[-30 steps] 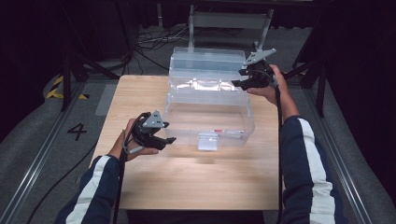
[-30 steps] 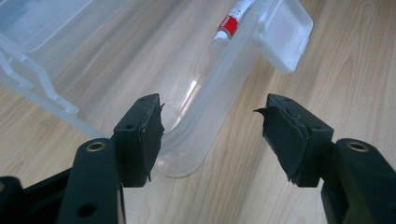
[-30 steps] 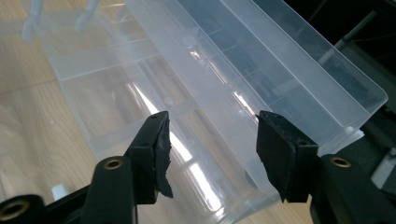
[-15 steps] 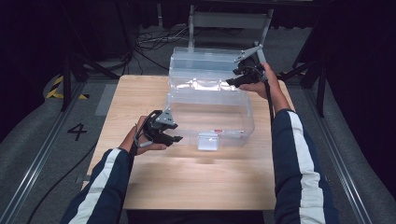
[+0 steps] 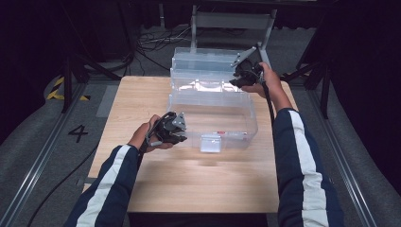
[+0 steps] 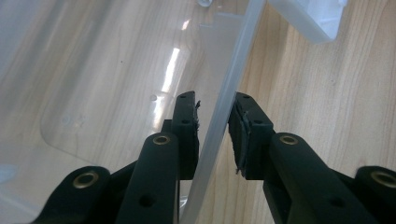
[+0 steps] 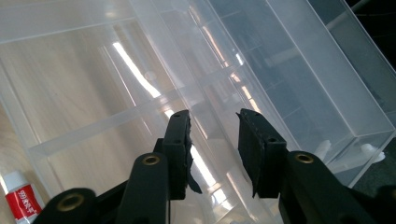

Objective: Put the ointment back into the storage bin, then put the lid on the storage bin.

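Clear box [image 5: 213, 120] at counter [image 5: 189, 184] centre, lid open at 12. Left gripper [image 5: 178, 134] fingers have just been closing, box front wall between, small gap remaining. Right gripper [image 5: 235, 81] fingers narrowing at 1 o'clock over box rear edge, nothing gripped. Both hands have moved in; two-handed grasp imminent.

Your sleeves are dark navy with a broad white stripe down each one. Your left gripper [image 5: 177, 135], by the near left corner of the clear box [image 5: 239, 124], is black with a pale grey three-cornered plate on top. Your right gripper [image 5: 235, 83], at the box's far right, wears the same grey plate, and a black cable trails from it. Up close, the jaws are matt black bars with brass-ringed holes, small screw holes and frayed pads [image 6: 241, 135].
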Action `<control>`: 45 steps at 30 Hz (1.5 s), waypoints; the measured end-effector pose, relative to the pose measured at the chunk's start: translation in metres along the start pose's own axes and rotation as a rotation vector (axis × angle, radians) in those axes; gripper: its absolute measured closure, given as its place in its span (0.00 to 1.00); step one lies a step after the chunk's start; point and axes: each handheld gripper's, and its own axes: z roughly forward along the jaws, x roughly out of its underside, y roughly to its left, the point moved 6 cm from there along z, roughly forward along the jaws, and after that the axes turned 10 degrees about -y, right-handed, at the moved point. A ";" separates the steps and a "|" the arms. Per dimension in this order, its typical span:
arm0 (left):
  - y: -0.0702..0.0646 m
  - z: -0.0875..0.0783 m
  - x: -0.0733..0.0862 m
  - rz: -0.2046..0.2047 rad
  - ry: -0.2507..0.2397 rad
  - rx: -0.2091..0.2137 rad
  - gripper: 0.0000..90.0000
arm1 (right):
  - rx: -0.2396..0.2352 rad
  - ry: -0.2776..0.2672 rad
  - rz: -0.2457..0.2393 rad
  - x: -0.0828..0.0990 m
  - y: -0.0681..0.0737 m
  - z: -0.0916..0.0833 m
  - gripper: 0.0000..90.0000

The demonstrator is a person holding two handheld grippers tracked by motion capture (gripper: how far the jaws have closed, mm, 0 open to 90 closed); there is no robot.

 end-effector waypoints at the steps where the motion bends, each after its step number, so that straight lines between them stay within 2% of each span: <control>1: 0.000 0.000 0.000 0.000 0.000 0.000 0.81 | -0.002 0.003 -0.009 0.000 0.000 0.000 0.75; 3: 0.000 0.002 0.000 -0.024 0.002 0.013 0.82 | -0.002 0.015 -0.036 -0.001 0.001 -0.003 0.78; 10: -0.001 0.002 0.000 -0.031 -0.014 0.006 0.82 | -0.017 0.052 -0.101 -0.004 0.004 -0.004 0.83; 18: 0.000 0.001 0.001 -0.029 -0.042 0.017 0.83 | -0.031 0.094 -0.138 -0.008 0.004 -0.003 0.86; 21: 0.000 0.001 0.001 -0.030 -0.046 0.014 0.83 | -0.040 0.095 -0.142 -0.008 0.004 -0.003 0.86; 25: 0.000 0.001 0.001 -0.034 -0.055 0.019 0.83 | -0.063 0.096 -0.119 -0.009 0.002 -0.003 0.86; 29: 0.000 0.001 0.001 -0.037 -0.060 0.022 0.83 | -0.063 0.092 -0.106 -0.009 0.002 -0.003 0.86; 36: 0.001 0.001 0.001 -0.043 -0.065 0.017 0.83 | -0.062 0.095 -0.124 -0.009 0.002 -0.002 0.87; 39: 0.000 0.001 0.001 -0.042 -0.064 0.016 0.83 | -0.053 0.103 -0.117 -0.011 0.005 -0.002 0.88; 45: 0.000 0.001 0.001 -0.040 -0.065 0.018 0.83 | -0.068 0.083 -0.098 -0.010 0.004 -0.002 0.88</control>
